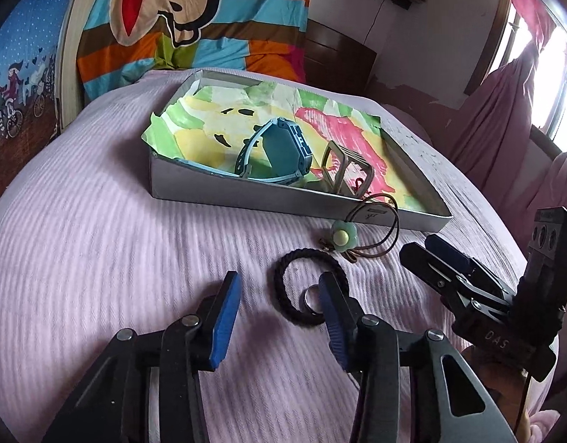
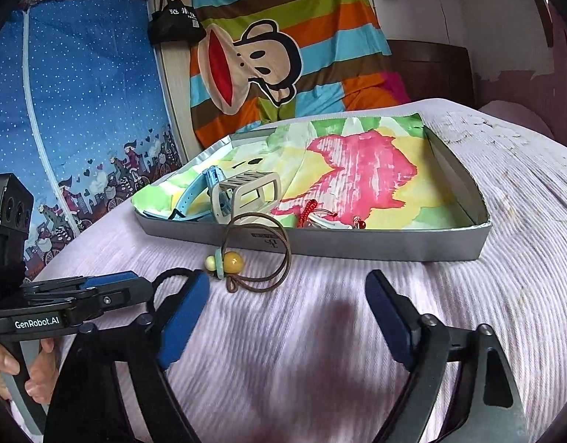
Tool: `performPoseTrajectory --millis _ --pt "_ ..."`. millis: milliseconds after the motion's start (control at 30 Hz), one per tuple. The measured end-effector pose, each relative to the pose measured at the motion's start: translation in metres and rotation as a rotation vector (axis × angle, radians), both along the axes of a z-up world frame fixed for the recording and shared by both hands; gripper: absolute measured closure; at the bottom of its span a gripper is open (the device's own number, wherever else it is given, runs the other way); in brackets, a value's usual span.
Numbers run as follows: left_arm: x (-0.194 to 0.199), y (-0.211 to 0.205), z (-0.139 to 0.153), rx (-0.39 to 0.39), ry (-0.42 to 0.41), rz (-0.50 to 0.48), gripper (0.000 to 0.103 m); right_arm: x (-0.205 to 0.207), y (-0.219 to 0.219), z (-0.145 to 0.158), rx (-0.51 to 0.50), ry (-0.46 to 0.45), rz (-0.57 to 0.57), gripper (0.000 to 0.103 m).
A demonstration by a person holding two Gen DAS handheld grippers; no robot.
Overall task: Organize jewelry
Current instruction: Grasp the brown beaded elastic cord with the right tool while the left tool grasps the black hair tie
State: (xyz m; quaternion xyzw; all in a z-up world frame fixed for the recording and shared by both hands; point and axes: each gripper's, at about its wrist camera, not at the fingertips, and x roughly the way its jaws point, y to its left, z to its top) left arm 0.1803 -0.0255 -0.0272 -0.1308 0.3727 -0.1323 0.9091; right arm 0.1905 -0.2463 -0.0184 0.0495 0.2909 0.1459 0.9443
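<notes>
1. On the bed (image 1: 99, 240), just short of the tray (image 1: 283, 192): left gripper (image 1: 279, 295) wide open and empty, right-hand pad already at the black hair tie (image 1: 305, 288) with the silver ring (image 1: 313, 297) inside its loop.
2. Beside it, right gripper (image 2: 287, 302) also open, holding nothing, above bare cover near the brown beaded hair tie (image 2: 253, 251).
3. Likely slip: closing on soft cover bunches fabric and nudges the small ring, easily lost in the ribbing.
4. Risk of catching ring and black tie together, then dropping one on the lift.
5. Brown tie leans on the tray's front wall; snagging a loop could drag it or shift the light tray.
6. Crowded near corner of the tray: blue watch (image 1: 279, 147), grey buckle (image 1: 342, 170), red cord charm (image 2: 313, 212).
7. Open room over the pink patch of lining paper (image 2: 364, 170) toward the far right.
8. Grippers close together; little clearance between them.
</notes>
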Motion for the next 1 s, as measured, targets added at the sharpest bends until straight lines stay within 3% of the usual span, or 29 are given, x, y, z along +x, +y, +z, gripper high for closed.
performPoseTrajectory --millis 133,400,633,1000 --pt "0.009 -0.001 -0.004 -0.008 0.02 -0.015 0.068 0.014 -0.001 -0.006 0.015 0.026 0.002 0.033" --pt "0.013 0.0 -0.013 -0.033 0.037 -0.03 0.094 0.029 0.005 -0.013 0.038 0.044 0.031 0.046" --pt "0.009 -0.001 -0.018 -0.036 0.024 -0.042 0.097 0.03 0.001 -0.017 0.074 0.044 0.04 0.073" --pt "-0.001 0.003 -0.014 -0.047 -0.024 -0.036 0.097 0.026 0.006 -0.018 0.051 0.014 0.078 0.097"
